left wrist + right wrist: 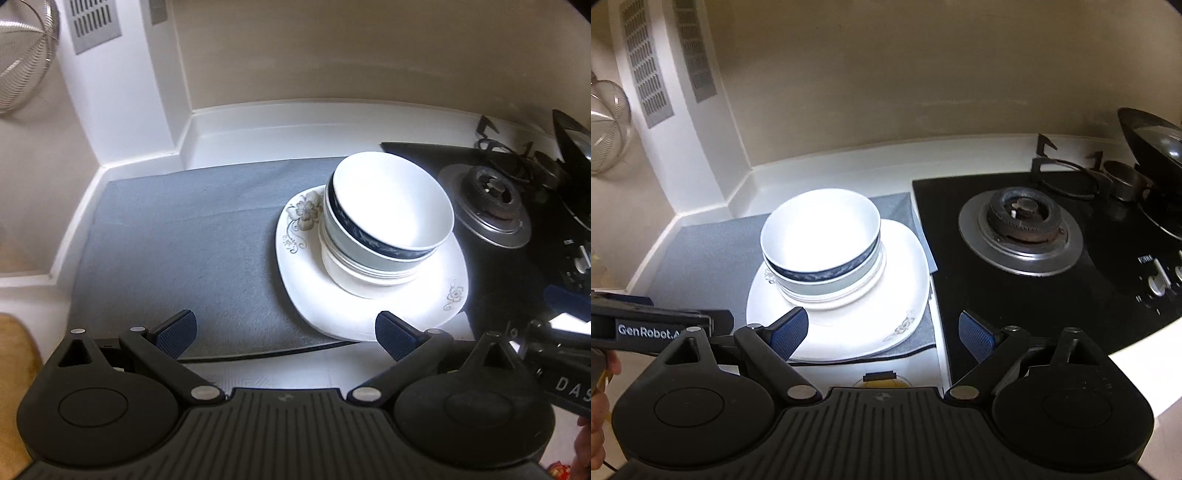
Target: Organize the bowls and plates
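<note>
A stack of bowls, white on top with a dark blue band and a grey one beneath, stands on a white square plate with flower prints. The plate lies on the right end of a grey mat. My left gripper is open over the mat's near edge, short of the plate, nothing between its fingers. My right gripper is open too, at the plate's near right corner, holding nothing. The left gripper's body shows at the left edge of the right wrist view.
A black gas hob with a burner lies right of the mat, a dark pan at its far right. Walls close off the back and left corner. A wire strainer hangs on the left wall.
</note>
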A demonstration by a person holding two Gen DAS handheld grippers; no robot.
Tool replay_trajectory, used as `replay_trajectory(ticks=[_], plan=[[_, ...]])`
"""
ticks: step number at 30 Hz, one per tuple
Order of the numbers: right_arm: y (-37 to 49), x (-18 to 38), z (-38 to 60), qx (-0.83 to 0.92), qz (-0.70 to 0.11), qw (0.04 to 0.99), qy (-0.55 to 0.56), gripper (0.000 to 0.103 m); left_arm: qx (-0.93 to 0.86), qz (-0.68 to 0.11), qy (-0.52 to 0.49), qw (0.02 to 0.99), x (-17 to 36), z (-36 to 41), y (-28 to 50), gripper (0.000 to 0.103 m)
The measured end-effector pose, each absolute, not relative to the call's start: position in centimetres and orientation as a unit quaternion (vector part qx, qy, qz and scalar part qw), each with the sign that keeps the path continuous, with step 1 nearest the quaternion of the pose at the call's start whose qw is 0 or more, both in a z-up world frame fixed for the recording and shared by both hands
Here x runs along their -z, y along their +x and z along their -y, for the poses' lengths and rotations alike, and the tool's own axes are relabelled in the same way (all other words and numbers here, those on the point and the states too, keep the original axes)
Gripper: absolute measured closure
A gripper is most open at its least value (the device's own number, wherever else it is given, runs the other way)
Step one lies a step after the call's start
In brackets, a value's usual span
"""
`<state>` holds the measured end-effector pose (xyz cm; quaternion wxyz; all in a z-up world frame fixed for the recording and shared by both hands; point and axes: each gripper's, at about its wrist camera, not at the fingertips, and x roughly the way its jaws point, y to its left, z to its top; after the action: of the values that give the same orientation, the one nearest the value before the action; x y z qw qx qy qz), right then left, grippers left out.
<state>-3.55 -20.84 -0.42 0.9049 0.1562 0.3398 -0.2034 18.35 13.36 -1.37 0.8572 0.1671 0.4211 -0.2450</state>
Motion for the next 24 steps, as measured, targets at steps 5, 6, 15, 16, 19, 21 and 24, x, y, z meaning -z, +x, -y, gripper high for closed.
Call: replay_trajectory(ticks=[5, 6, 15, 16, 19, 21, 24], plan=[[-4.4, -0.6, 21.6, 0.160, -0.333, 0.921, 0.123, 0.013, 0.199, -0.393, 0.194, 0.877, 1.0, -12.1, 16.1, 0.000], [-4.7, -0.8, 21.7, 0.152, -0.334, 0.923, 0.117, 0.013, 0.191, -0.388, 0.190, 0.881, 0.9, -11.9, 15.5, 0.000], [-6.6, -0.8, 23.3, 0.082, -0.345, 0.929, 0.104, 0.012, 0.135, -0.423, 0.189, 0.876, 1.2, -10.6, 12.4, 0.000], [-6.8, -0.7, 23.3, 0.077, -0.345, 0.929, 0.105, 0.012, 0.131, -0.428, 0.184, 0.875, 1.3, -10.7, 12.1, 0.000], [-7.2, -0.8, 23.6, 0.064, -0.346, 0.930, 0.104, 0.012, 0.117, -0.435, 0.173, 0.876, 1.3, -11.2, 11.3, 0.000], [-7.4, -0.8, 23.6, 0.057, -0.347, 0.930, 0.103, 0.012, 0.110, -0.434, 0.173, 0.877, 1.2, -11.4, 10.8, 0.000], [-7.6, -0.8, 23.3, 0.049, -0.349, 0.930, 0.100, 0.012, 0.108, -0.428, 0.177, 0.880, 1.1, -11.5, 10.3, 0.000]])
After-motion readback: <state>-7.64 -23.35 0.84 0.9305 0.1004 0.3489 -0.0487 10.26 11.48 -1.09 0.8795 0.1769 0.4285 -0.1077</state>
